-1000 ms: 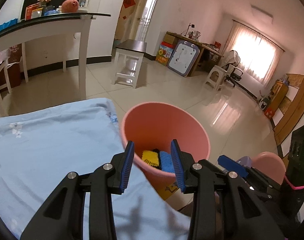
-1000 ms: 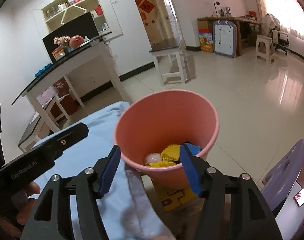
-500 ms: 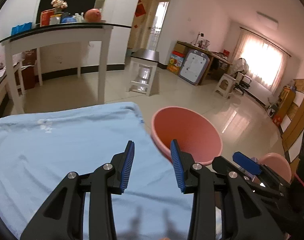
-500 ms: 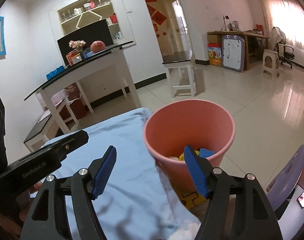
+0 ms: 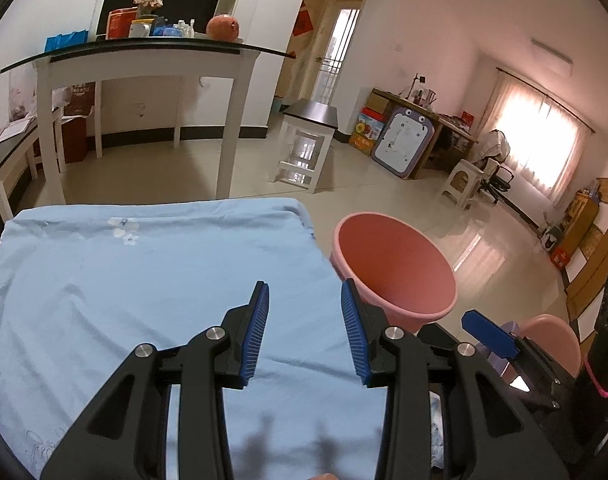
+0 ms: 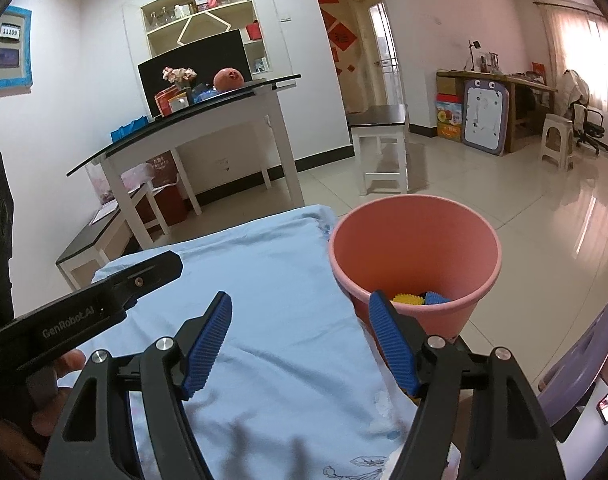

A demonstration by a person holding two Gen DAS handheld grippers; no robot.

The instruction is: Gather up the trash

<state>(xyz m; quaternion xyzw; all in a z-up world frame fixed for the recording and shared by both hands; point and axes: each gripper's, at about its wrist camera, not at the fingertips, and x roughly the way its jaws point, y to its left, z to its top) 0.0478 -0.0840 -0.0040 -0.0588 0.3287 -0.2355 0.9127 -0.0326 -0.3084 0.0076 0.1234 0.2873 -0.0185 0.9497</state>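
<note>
both grippers have drawn back from the pink bin (image 6: pixel 414 264); left gripper (image 5: pixel 304 336) and right gripper (image 6: pixel 299 344) spread, empty; the drop looks done.

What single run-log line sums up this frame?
left gripper: open, empty | right gripper: open, empty, jaws just opening | pink plastic bin: beside light blue cloth, yellow and blue pieces inside | cloth: no trash visible
</note>
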